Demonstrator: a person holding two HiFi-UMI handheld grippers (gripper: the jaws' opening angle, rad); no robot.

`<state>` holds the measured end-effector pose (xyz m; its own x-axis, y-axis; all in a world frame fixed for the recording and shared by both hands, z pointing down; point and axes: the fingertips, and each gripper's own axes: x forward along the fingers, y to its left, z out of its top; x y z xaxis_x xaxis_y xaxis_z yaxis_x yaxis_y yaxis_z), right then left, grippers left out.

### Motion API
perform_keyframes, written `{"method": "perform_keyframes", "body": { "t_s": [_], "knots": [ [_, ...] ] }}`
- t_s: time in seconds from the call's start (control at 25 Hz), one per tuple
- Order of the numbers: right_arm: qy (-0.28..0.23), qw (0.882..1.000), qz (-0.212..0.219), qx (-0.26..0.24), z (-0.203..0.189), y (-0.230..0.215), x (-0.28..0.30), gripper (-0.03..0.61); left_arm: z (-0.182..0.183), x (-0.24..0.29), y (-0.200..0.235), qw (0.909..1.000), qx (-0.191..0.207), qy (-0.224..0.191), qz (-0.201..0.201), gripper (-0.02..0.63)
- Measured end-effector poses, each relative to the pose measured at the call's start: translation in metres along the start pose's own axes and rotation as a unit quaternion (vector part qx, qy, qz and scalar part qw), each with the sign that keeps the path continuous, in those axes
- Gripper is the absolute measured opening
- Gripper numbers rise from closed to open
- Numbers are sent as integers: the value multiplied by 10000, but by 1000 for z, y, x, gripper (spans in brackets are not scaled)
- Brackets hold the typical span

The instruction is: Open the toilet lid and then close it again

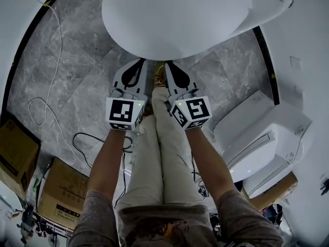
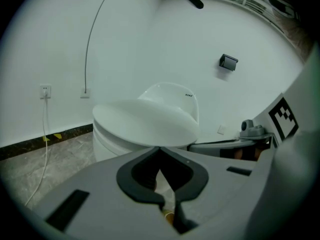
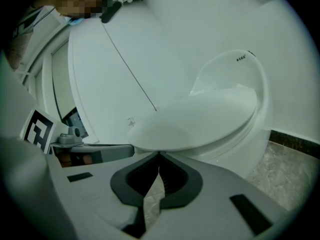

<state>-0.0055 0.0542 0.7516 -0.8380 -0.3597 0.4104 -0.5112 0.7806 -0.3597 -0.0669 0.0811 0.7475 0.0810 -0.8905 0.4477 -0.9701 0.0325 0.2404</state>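
Lying flat, toilet lid (image 1: 175, 19) closed; long axis pointing at trouser legs (image 1: 160, 153).

The grey marbled floor (image 1: 77, 81) is laid in large tiles. A white toilet (image 1: 175, 14) is stood on it, and a white cable (image 1: 30, 107), a black cable (image 1: 85, 134) and 2 cardboard boxes (image 1: 64, 189) are seen lying at the left.

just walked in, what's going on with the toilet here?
A person stands facing a white oval toilet lid, which lies down, closed. The left gripper and right gripper sit side by side at its front edge, both with jaws together and holding nothing. Whether they touch the lid is unclear.
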Motion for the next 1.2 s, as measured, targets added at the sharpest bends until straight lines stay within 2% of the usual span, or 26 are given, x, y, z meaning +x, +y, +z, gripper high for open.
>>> {"method": "perform_keyframes", "body": {
  "t_s": [0.28,0.44,0.8,1.08,1.2],
  "knots": [
    [-89,9999,0,62,26,8,-14,26,26,-14,-10,10000,8,-12,27,9],
    [-280,9995,-73,156,53,13,-26,26,58,-24,-21,9998,43,-177,-74,9],
    [-770,9964,-276,202,149,17,-65,26,170,-39,-64,9962,249,-736,-393,9],
    [-962,9918,-498,673,223,-7,-91,26,255,-22,-106,9925,387,-934,-686,9],
    [-1043,9903,-562,722,255,-22,-102,26,291,-8,-126,9904,400,-1009,-856,9]
  ]
}}
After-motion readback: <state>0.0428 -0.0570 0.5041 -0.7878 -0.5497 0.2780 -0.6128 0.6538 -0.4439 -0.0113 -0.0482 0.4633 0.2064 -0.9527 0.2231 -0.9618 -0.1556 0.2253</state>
